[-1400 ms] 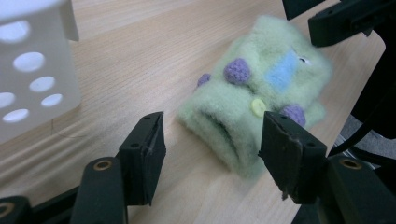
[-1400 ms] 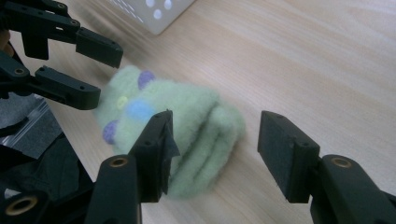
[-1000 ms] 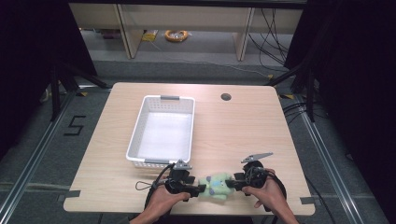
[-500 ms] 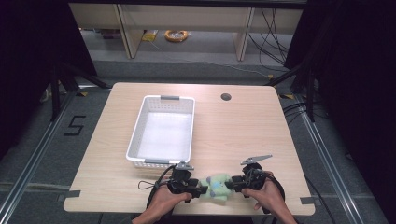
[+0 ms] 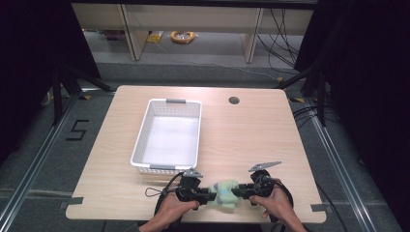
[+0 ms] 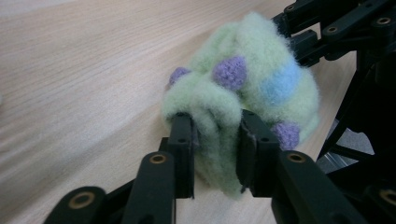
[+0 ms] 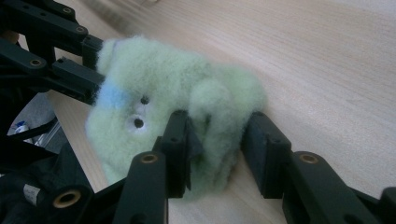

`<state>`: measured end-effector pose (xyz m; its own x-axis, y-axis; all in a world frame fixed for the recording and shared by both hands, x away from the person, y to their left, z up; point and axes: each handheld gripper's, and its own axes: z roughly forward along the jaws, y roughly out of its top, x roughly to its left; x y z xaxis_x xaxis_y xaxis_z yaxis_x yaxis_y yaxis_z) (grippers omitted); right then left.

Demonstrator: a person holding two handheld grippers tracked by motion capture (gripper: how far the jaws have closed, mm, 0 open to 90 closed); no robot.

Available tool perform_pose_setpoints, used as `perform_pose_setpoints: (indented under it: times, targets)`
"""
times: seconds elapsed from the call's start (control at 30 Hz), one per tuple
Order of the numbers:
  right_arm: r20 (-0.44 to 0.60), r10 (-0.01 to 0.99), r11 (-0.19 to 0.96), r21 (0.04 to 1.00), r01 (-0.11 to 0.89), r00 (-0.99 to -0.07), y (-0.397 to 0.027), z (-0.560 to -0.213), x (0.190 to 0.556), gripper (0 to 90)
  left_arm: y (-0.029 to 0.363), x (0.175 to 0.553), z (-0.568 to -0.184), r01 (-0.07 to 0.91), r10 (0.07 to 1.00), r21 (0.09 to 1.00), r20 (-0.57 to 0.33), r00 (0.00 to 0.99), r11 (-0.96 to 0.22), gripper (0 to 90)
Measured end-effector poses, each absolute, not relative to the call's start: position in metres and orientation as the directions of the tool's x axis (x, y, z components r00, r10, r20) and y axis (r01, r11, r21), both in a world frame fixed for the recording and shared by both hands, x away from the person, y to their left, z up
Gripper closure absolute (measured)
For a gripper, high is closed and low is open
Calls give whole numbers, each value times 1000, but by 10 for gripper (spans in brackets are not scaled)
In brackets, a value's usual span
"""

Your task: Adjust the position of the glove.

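Our left gripper has its jaws pinched on a fold of the pale green plush toy, the fleece bulging between the pads, and our right gripper clamps another lobe of the same toy from the opposite side, just beside its small sewn eyes. From above, the toy sits between the two grippers at the near edge of the wooden table, touching or barely clear of the top; we cannot tell which. Compared with a second ago, the hands and toy have slid slightly toward us and little else has changed, so we judge that we are holding firm on both sides, not carrying. The white basket stands well apart, farther up the table.
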<state>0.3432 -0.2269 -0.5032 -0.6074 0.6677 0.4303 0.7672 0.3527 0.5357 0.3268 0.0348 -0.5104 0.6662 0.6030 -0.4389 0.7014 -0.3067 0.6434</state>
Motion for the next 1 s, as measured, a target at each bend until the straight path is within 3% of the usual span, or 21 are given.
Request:
perform_pose_setpoints:
  times: [0.17, 0.47, 1.0]
  targets:
    - [447, 652, 353, 537, 766, -613, -228, -504, 343, 706, 36, 328, -511, 712, 596, 636, -458, 659, -299, 720]
    - [388, 645, 397, 567, 722, -659, -226, -499, 340, 784, 36, 326, -508, 701, 596, 649, -448, 666, -296, 748]
    - [370, 630, 401, 598, 694, -683, -226, -489, 338, 804, 42, 328, -496, 694, 583, 662, -457, 672, -281, 752]
